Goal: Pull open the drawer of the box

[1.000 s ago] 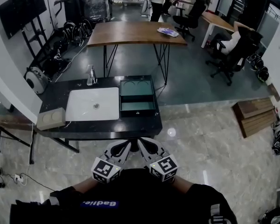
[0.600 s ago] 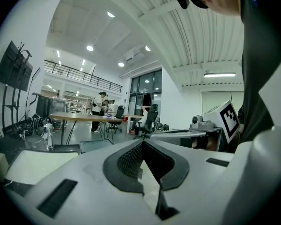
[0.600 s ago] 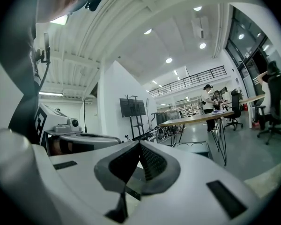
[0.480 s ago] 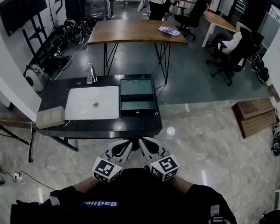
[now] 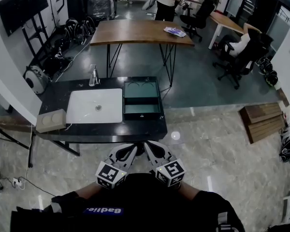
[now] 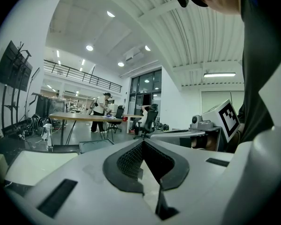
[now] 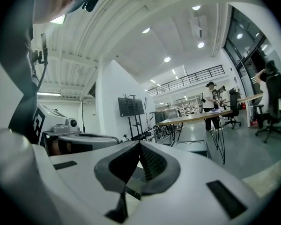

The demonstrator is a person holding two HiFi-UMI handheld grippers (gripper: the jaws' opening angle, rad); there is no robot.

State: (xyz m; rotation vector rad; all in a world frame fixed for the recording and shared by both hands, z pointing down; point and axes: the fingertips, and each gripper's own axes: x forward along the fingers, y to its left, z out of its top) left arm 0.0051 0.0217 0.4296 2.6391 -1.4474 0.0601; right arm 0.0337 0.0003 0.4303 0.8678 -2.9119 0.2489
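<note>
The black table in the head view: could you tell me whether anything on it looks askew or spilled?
Nothing stands out. The green box sits square beside the white sink, and no spill shows on the black table.

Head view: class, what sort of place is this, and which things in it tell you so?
Most likely an open-plan office or lab workspace: a long wooden table on thin metal legs, wheeled office chairs around desks at the back, and a large dark screen on a stand.
</note>
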